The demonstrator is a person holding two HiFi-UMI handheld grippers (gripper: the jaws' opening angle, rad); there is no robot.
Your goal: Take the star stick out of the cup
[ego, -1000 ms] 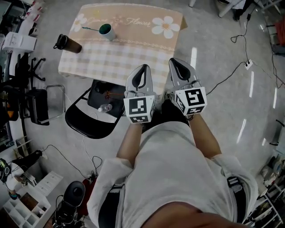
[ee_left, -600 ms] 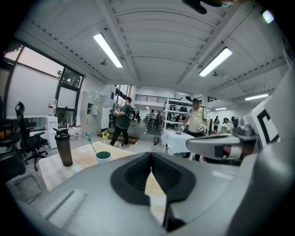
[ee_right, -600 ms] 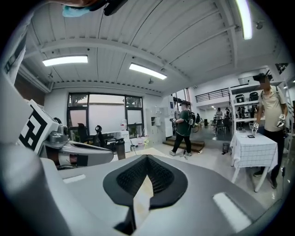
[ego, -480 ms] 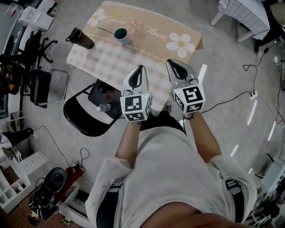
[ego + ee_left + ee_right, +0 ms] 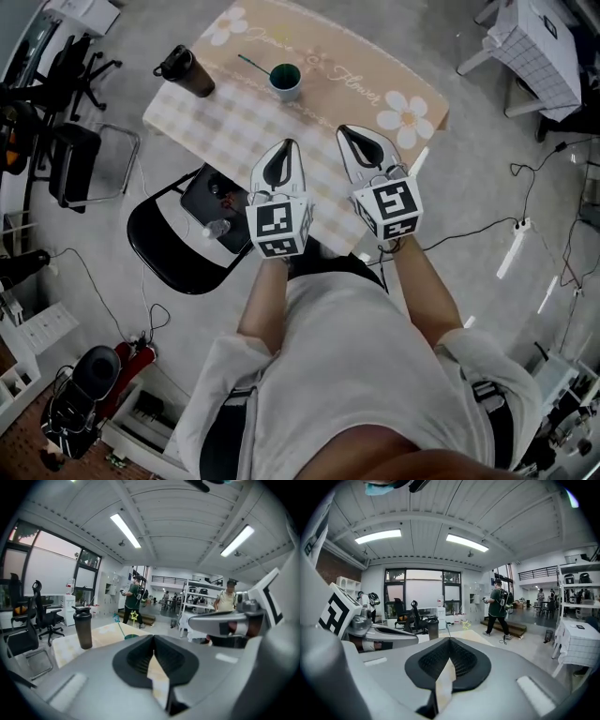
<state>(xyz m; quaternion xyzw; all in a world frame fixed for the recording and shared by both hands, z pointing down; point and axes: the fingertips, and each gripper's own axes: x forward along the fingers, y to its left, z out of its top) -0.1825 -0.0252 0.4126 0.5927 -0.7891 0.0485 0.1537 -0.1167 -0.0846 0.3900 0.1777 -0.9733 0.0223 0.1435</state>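
Two grippers: the left gripper (image 5: pixel 285 146) and the right gripper (image 5: pixel 344 130) are held side by side above the near edge of the table (image 5: pixel 234 131). Each has its jaws pressed together with nothing between them.
Gripper views: each looks along its own closed jaws and catches the other gripper's flank at the frame edge.
Cup: the green cup (image 5: pixel 285 81) stands on the far half of the table, well apart from both grippers. The left gripper view shows only its rim; the right gripper view hides it.
Star stick: the star stick (image 5: pixel 253 66) is in the cup, leaning out toward the dark bottle (image 5: pixel 187 73). From the head view its star cannot be made out.
Star: only the gripper views show a small yellow star (image 5: pixel 134 616) just above the cup.
Head view only: a black folding chair (image 5: pixel 173 253) tucked at the table's left side, and cables on the floor.
Gripper views only: a person in a green top (image 5: pixel 499 609) standing far off, shelving (image 5: pixel 197 602) and ceiling lights.
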